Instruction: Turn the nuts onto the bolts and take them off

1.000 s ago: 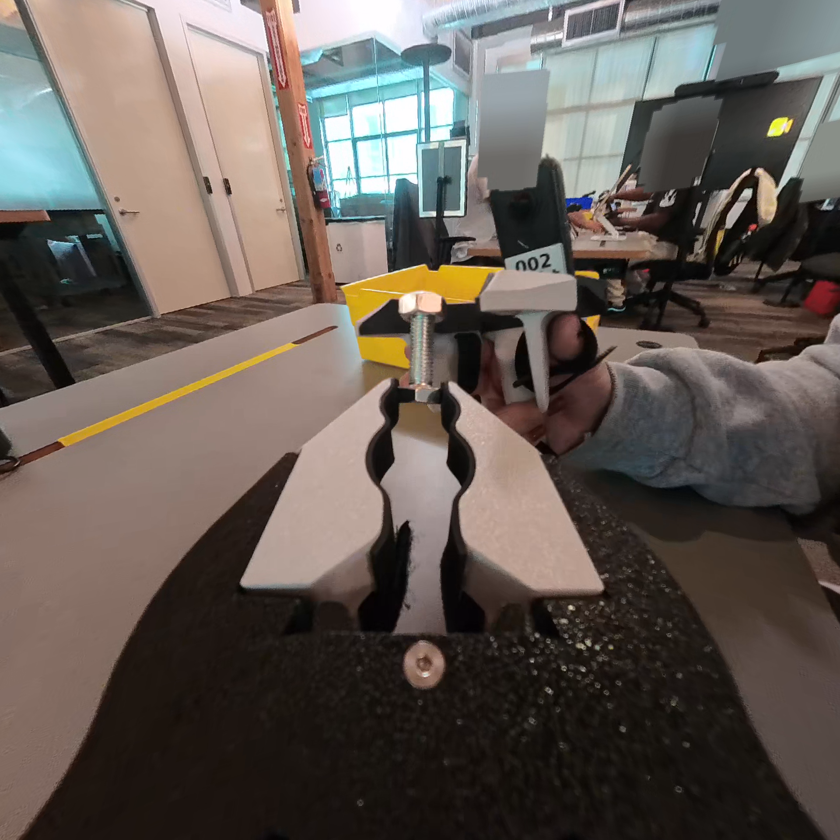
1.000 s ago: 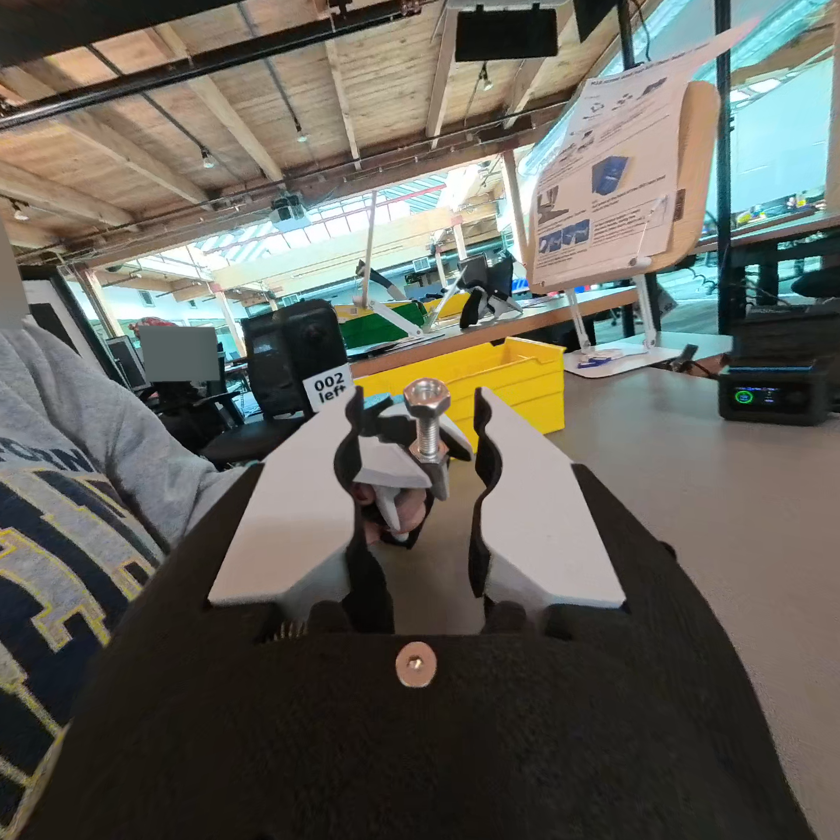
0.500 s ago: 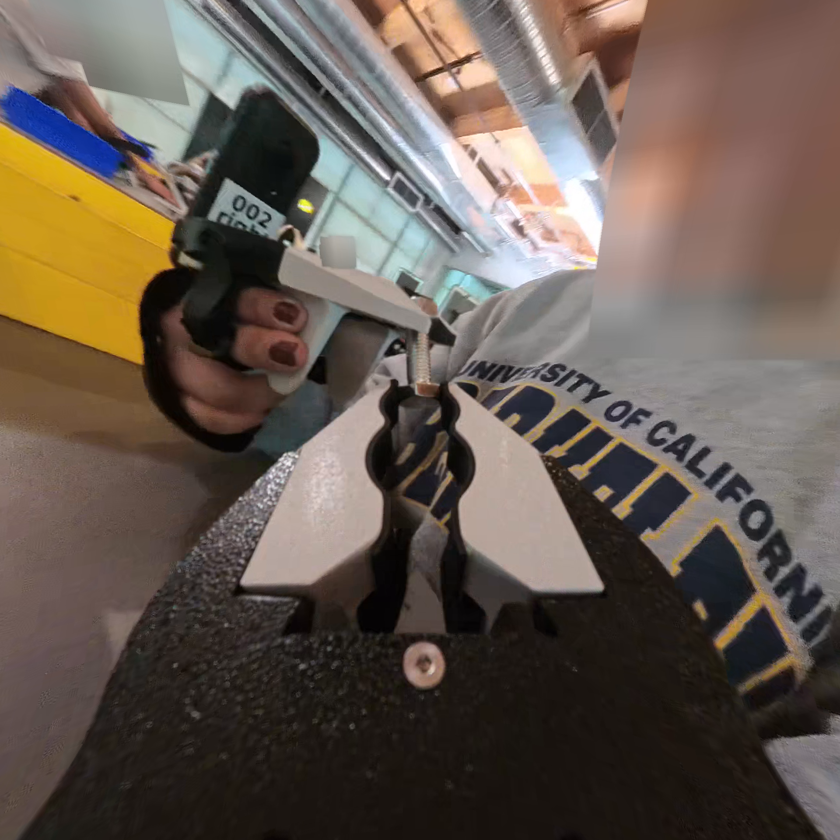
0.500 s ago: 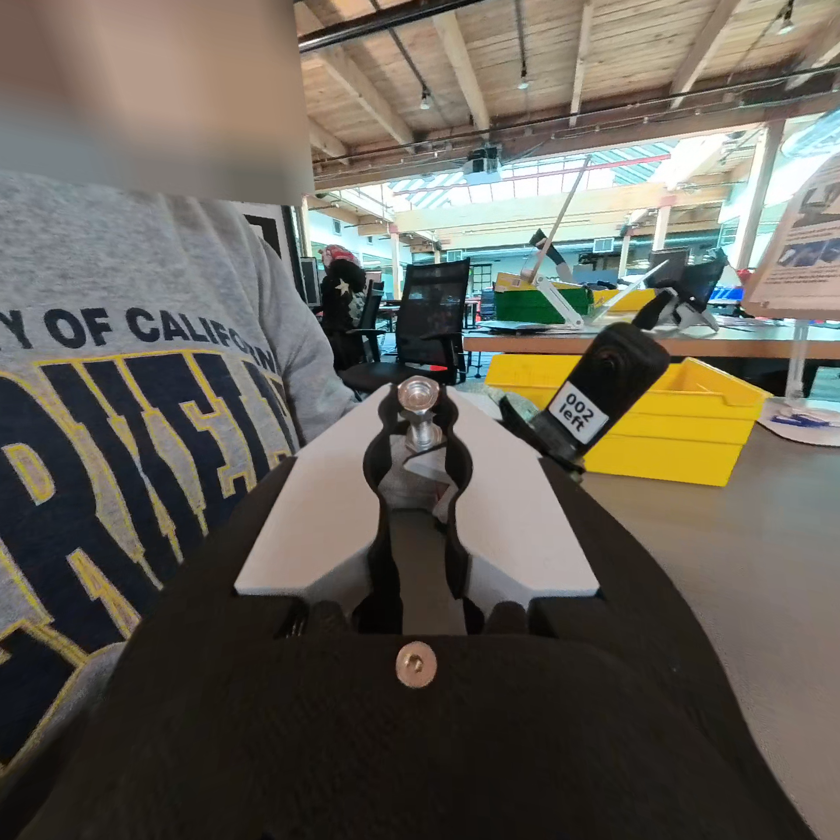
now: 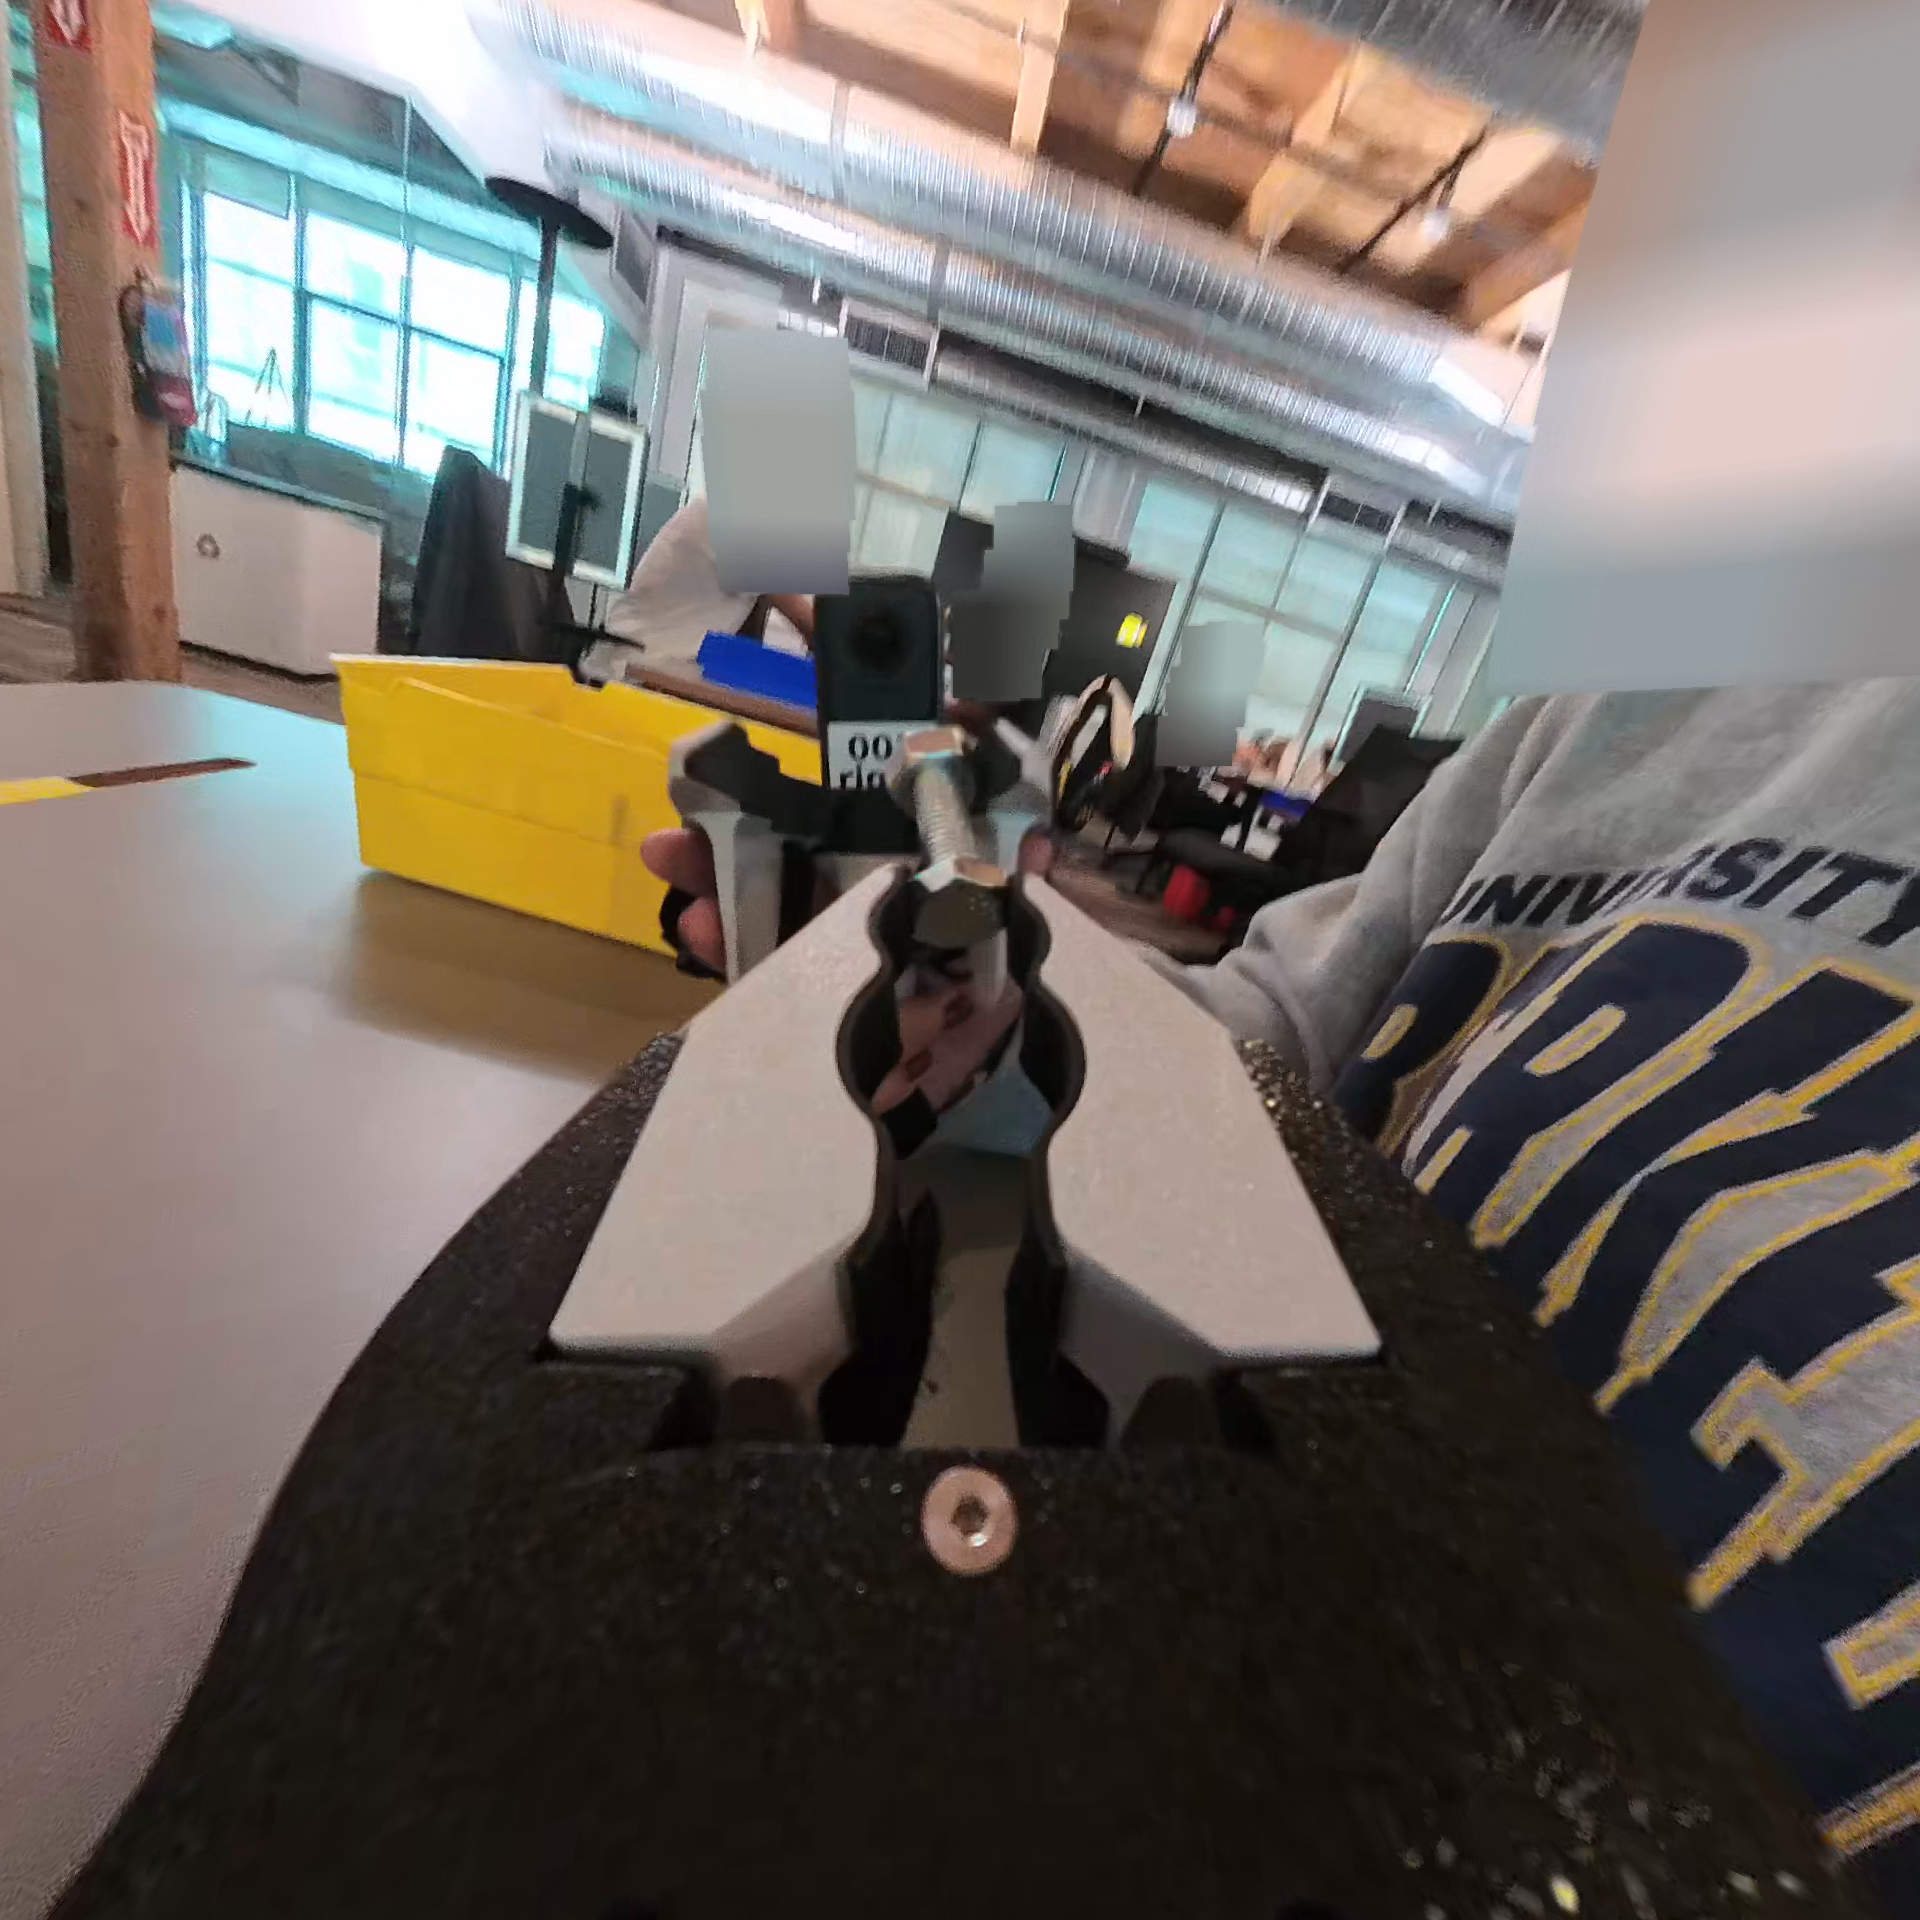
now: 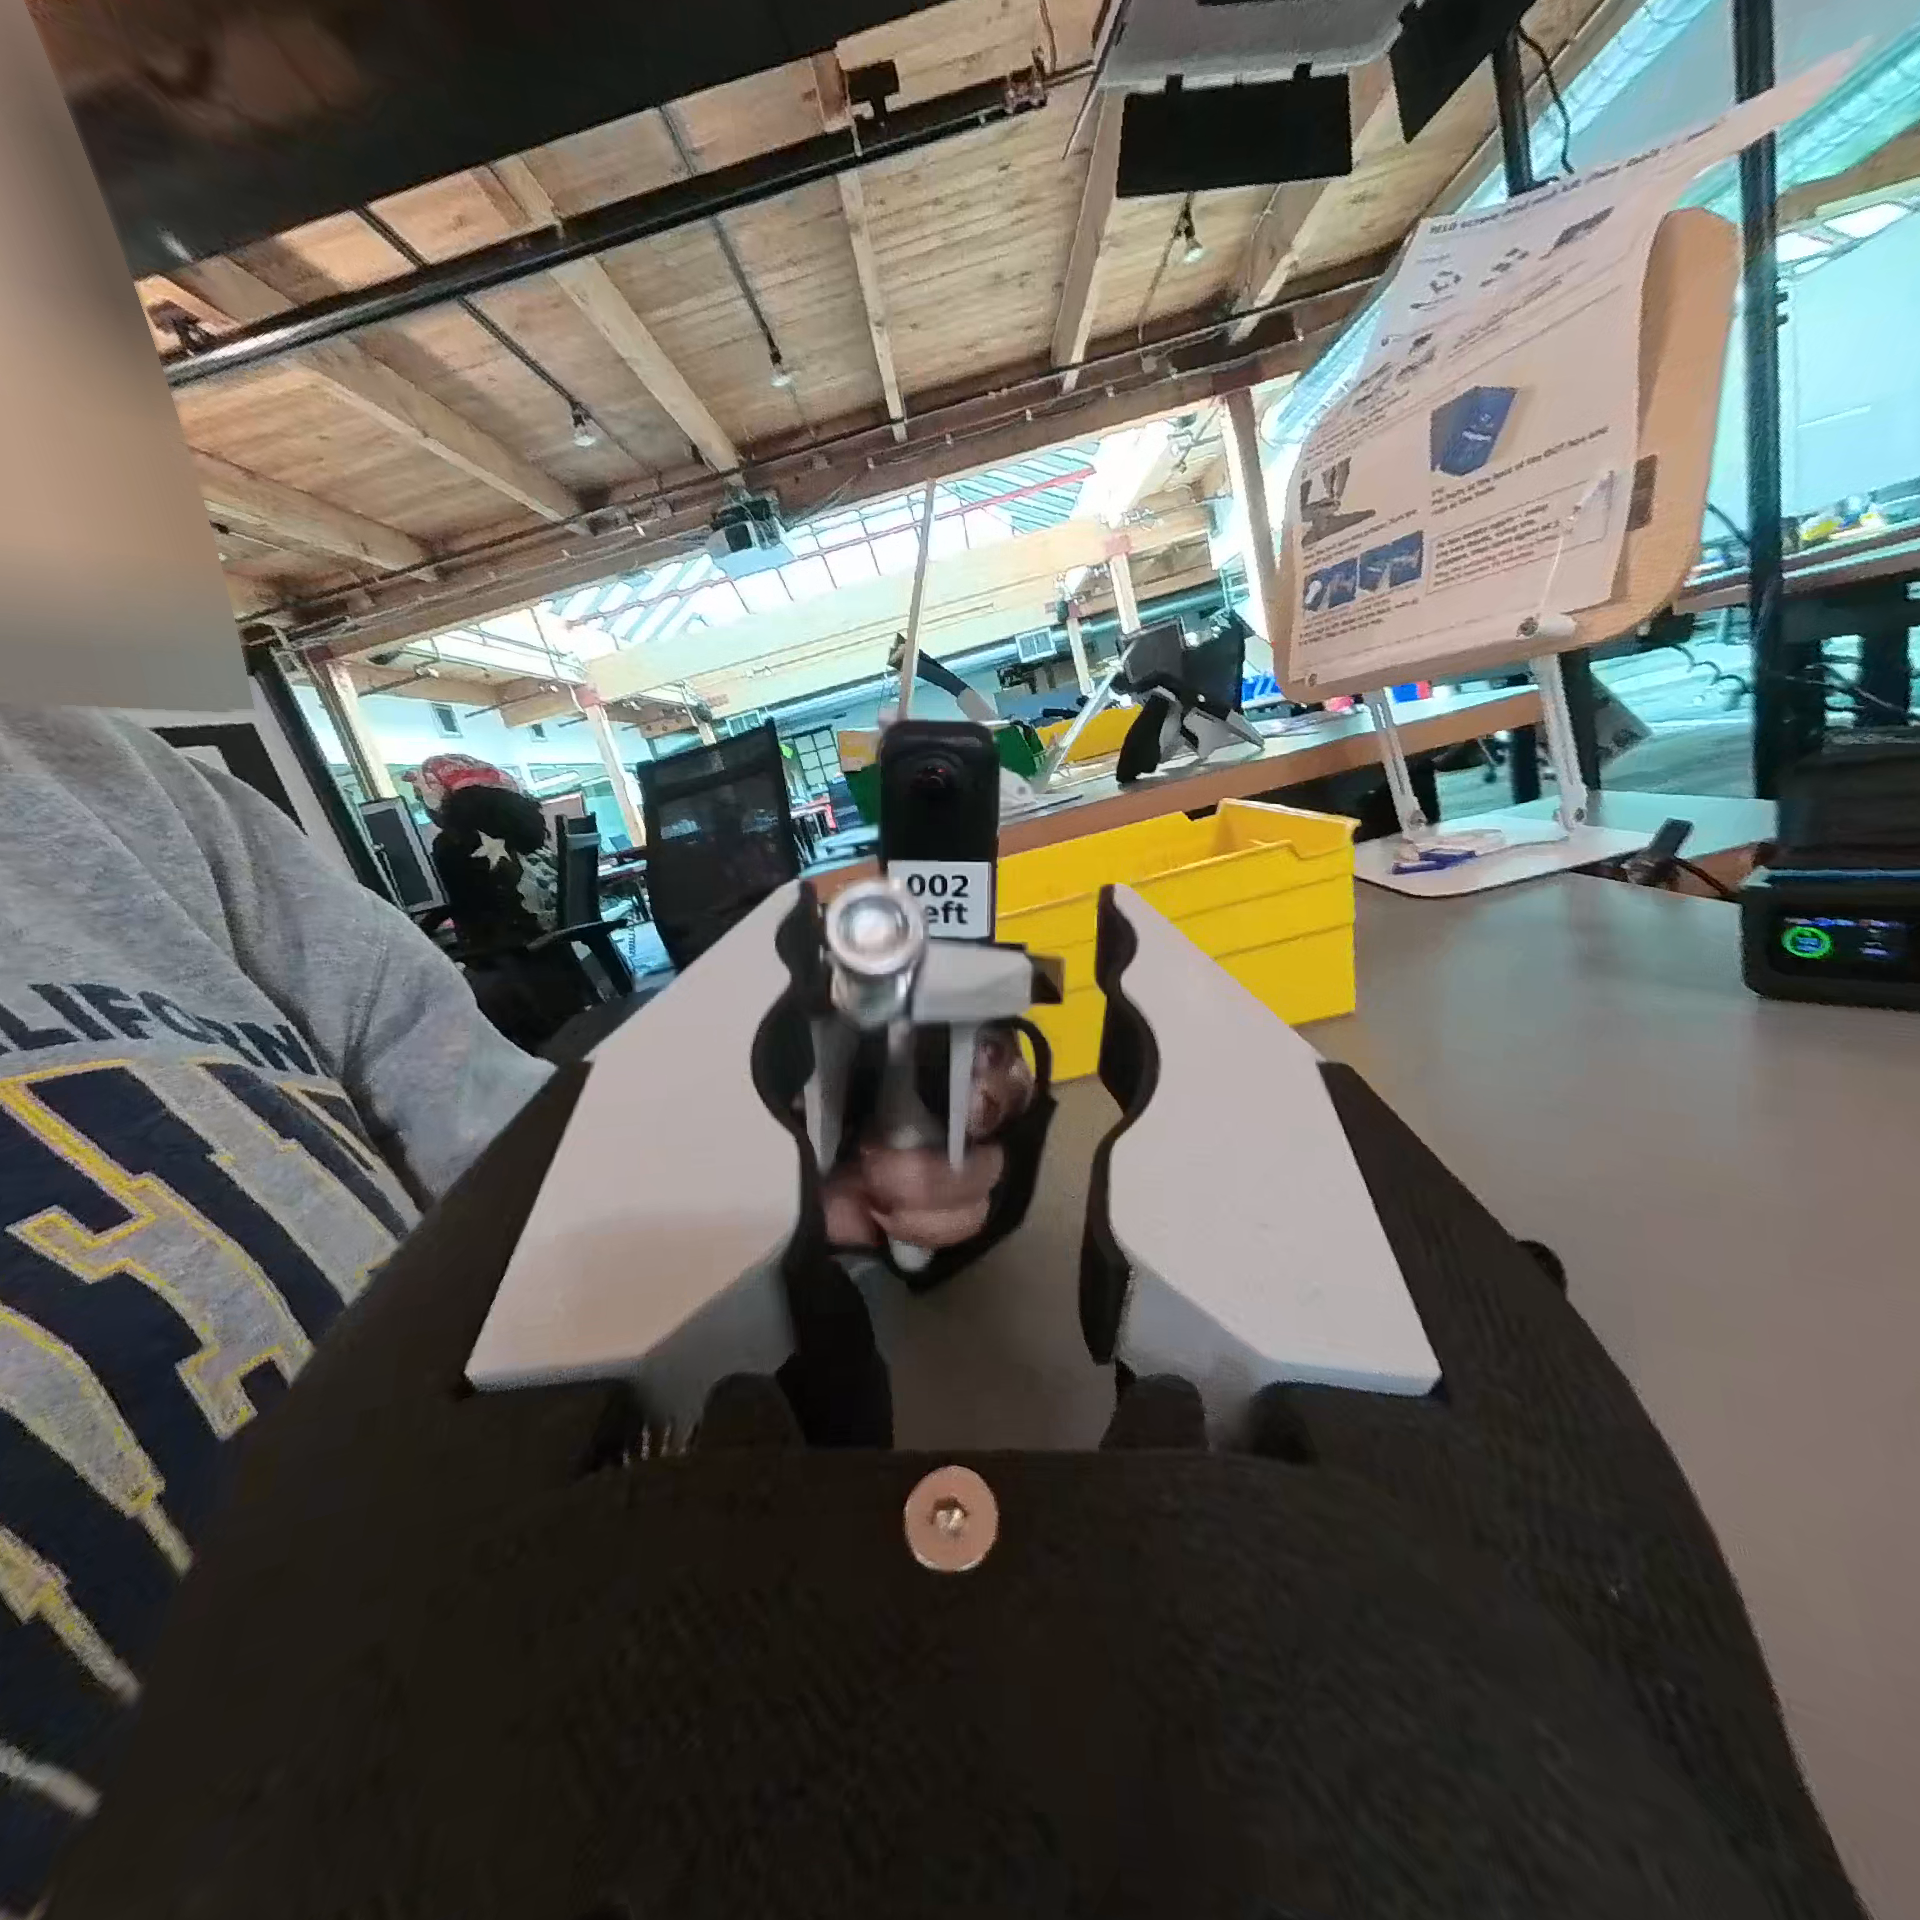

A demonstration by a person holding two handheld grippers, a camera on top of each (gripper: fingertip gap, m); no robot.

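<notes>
While the left gripper (image 5: 954, 914) pinches a hex nut (image 5: 951, 906) between its fingertips, a threaded bolt (image 5: 940, 805) rises from that nut toward 12 o'clock, leaning slightly left, its hex head at the top. Seen from the left wrist camera, the right gripper (image 5: 842, 790) sits just behind the bolt, facing back, its fingers spread wide; the bolt head lies close against the finger at 1 o'clock. A hand (image 5: 691, 899) holds that gripper from below.

From the right wrist camera, the right gripper (image 6: 951, 940) has its fingers wide apart, gripping nothing. The bolt (image 6: 873, 961) points head-on at the lens, its head near the finger at 11 o'clock; whether they touch is unclear. Behind it, the left gripper (image 6: 914, 1013) is closed around the lower end, with a hand (image 6: 914, 1184) beneath it.

A yellow bin (image 6: 1195, 914) rests on the grey worktop (image 6: 1558, 1091) at 1 o'clock, well beyond the fingers. A grey sweatshirt (image 6: 208, 1091) fills the 9 o'clock side. A small black device with a lit screen (image 6: 1834, 935) stands at 3 o'clock.
</notes>
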